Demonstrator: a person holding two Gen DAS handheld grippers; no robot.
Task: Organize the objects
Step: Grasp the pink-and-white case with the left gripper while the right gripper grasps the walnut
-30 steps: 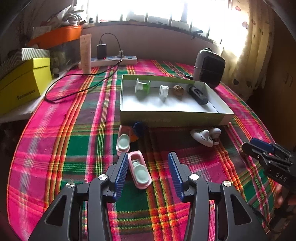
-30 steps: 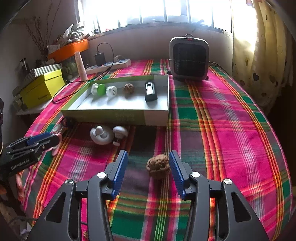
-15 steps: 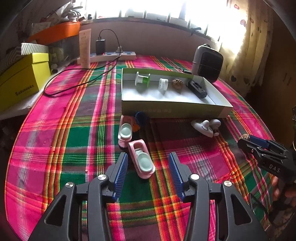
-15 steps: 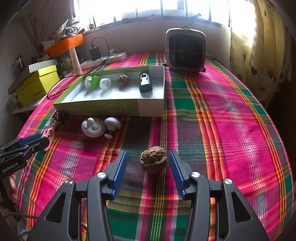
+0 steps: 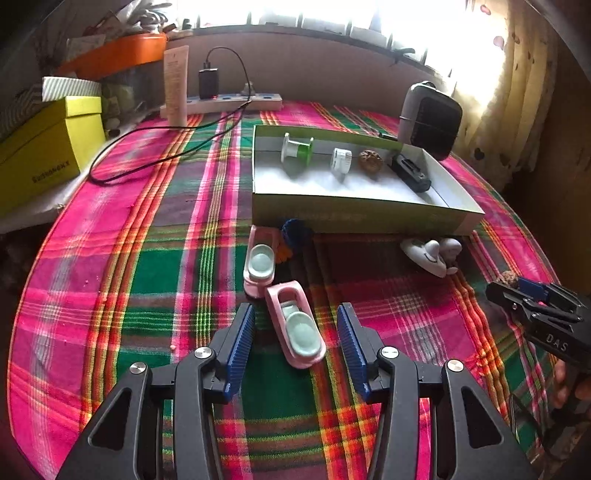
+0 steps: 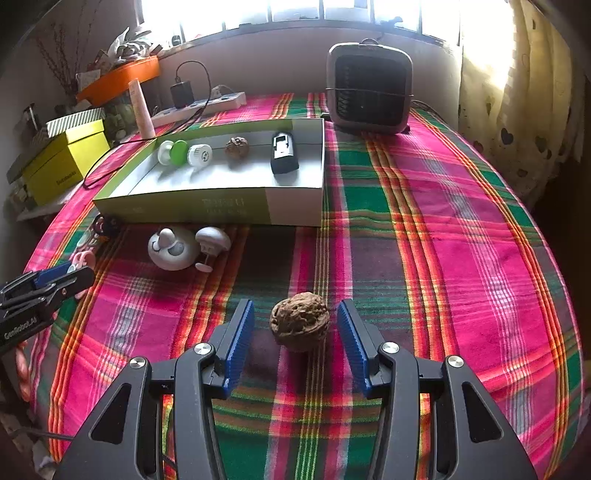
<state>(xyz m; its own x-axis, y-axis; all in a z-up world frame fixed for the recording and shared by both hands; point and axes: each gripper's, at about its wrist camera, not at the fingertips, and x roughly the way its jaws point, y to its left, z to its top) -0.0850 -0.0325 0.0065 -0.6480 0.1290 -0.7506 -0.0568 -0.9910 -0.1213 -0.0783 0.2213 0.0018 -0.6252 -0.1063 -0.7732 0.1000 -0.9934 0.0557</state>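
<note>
Right wrist view, walnut between parted blue pads

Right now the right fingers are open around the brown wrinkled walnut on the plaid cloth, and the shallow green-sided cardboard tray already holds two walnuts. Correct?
Not quite. The shallow green-sided cardboard tray holds one walnut, not two, as the right wrist view shows. The rest stands: the right fingers are open around the brown wrinkled walnut on the plaid cloth, not touching it.

Bright window, heart-print curtain
</note>
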